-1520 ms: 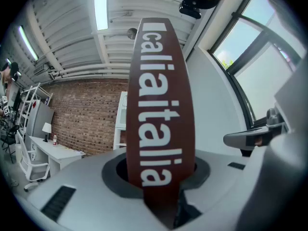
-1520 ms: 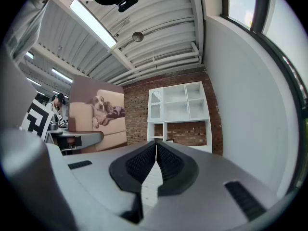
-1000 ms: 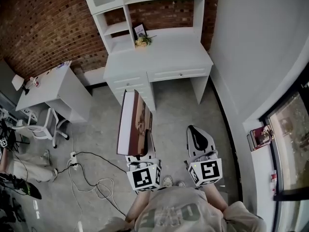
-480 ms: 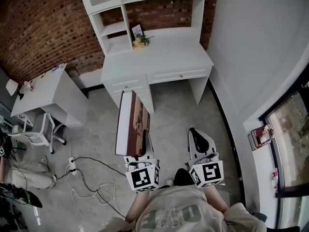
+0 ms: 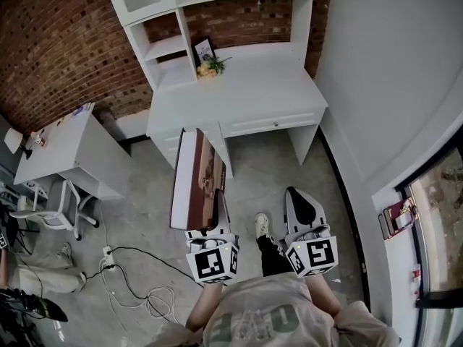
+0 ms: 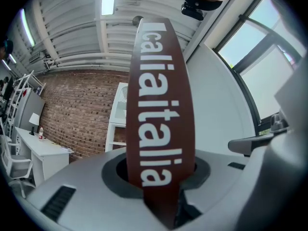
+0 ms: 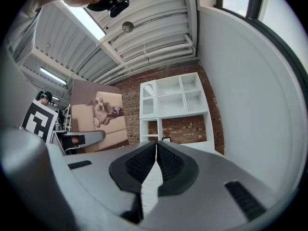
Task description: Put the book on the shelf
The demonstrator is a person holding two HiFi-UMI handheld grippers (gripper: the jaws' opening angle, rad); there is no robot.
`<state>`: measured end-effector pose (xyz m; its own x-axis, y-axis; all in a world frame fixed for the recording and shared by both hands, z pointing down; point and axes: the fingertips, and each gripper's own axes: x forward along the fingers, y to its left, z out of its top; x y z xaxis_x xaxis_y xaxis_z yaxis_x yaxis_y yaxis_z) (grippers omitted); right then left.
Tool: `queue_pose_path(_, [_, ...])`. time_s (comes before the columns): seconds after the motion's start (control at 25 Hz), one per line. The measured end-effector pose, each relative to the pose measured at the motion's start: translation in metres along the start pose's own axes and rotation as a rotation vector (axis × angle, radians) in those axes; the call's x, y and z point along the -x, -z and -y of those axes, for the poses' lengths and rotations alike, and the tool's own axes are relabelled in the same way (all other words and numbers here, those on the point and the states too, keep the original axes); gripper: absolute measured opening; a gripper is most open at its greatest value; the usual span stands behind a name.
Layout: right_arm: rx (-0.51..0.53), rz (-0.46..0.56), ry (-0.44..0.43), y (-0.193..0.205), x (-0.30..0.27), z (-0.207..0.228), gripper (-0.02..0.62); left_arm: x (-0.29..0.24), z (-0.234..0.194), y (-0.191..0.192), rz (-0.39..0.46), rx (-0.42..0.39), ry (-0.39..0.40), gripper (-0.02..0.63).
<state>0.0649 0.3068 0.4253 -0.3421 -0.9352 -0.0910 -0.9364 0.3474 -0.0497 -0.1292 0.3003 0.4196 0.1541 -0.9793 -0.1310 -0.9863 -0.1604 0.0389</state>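
In the head view, the white counter (image 5: 246,85) and the shelf (image 5: 168,49) above it sit a little nearer and larger than a second ago, and a shoe (image 5: 262,225) has now swung forward between the two tools. We judge that we are walking toward the shelf. The book (image 5: 202,183) stands upright on its lower edge in the left tongs (image 5: 215,219), as it did before. It is held out over the floor, well short of the counter. The right tongs (image 5: 300,202) ride beside it, carrying nothing.

In the left gripper view, the brown spine with white lettering rises straight from between the jaws, which are clamped on its lower end. The grip looks unchanged.

In the right gripper view, the jaws are pressed together with nothing between them. The shelf unit lies ahead, and the book's dog cover shows off to the left.

The carry is under way and the placing is not yet begun. We still have floor to cover.
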Motion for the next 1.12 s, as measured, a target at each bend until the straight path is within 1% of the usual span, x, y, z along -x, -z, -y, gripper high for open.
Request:
queue_pose_path(0.12, [-0.011,0.008,-0.023,0.009,-0.054,0.016,0.017,-0.045,-0.011,0.007,0.018,-0.011,-0.022,0.152])
queue_pose_path(0.2, [-0.021,0.009,-0.032,0.012,-0.093,0.03,0.017,-0.081,-0.018,0.014,0.004,-0.02,-0.036,0.152])
queue_pose_path(0.32, [-0.023,0.017,-0.037,0.005,-0.149,0.057,0.017,-0.14,-0.024,0.015,-0.01,-0.03,-0.045,0.152])
queue_pose_path(0.52, [-0.011,0.022,-0.058,-0.005,-0.244,0.105,0.017,-0.238,-0.032,0.011,0.011,-0.04,-0.078,0.152])
queue_pose_path(0.64, [-0.016,0.03,-0.067,-0.006,-0.296,0.127,0.017,-0.287,-0.037,0.012,0.021,-0.042,-0.088,0.152])
queue_pose_path(0.88, [-0.021,0.018,-0.112,-0.002,-0.375,0.143,0.017,-0.361,-0.061,0.019,0.016,-0.038,-0.135,0.152])
queue_pose_path(1.12, [-0.035,0.012,-0.121,0.0,-0.422,0.159,0.017,-0.403,-0.074,0.027,-0.017,-0.042,-0.16,0.152])
